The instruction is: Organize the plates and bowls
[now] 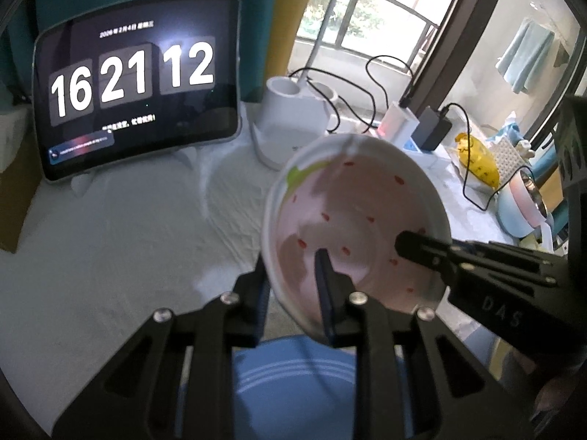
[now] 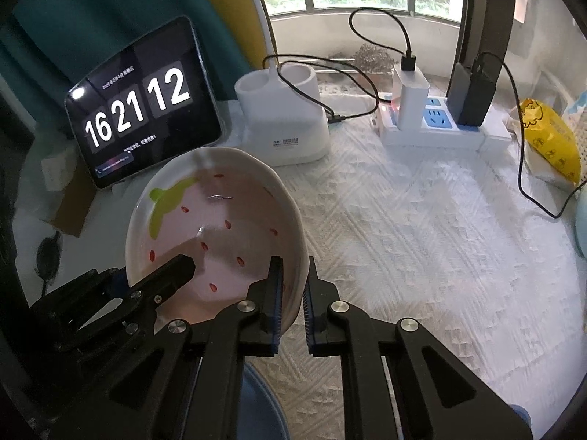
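Both claws clamped on the strawberry bowl (image 2: 216, 234): left gripper (image 1: 293, 293) on its left rim, right gripper (image 2: 293, 300) on its right rim, bowl tilted in the air above the blue plate (image 1: 293, 385). Risk: thin glazed rim, so uneven hand motion could twist it out of a pinch and drop it onto the plate.

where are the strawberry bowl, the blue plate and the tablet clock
strawberry bowl (image 2: 227, 227): right wrist view, pink inner floor
blue plate (image 1: 293, 385): left wrist view, striped face under the fingers
tablet clock (image 1: 135, 77): left wrist view, screen digits
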A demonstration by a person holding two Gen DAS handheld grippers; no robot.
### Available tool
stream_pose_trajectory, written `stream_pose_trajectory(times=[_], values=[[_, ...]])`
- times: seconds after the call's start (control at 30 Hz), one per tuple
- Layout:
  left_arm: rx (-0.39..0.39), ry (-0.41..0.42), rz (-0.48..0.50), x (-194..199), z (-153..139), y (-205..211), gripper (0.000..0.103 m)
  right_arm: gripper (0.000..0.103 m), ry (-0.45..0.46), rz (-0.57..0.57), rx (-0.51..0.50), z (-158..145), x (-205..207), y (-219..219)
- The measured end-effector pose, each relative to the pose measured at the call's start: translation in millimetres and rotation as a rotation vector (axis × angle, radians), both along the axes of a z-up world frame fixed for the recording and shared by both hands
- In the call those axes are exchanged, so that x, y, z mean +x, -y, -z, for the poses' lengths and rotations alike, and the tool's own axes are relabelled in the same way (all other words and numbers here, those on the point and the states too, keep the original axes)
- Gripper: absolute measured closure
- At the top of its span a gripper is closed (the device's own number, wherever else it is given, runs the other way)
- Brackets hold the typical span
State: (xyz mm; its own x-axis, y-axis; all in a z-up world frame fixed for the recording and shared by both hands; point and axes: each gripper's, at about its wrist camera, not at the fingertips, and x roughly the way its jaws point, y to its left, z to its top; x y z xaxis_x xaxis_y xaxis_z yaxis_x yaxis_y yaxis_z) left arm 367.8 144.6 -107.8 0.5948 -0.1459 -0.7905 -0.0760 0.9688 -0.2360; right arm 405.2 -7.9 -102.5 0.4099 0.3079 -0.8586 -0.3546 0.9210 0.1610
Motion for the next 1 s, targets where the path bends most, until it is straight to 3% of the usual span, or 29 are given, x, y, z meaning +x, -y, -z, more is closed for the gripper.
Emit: stream_pose_trajectory(times=[1.0], values=[[0.028, 0.080, 0.023, -47.7, -48.1, 29.9, 0.079, 0.092, 0.076, 0.009, 0.049, -44.8, -53.8, 35.1]])
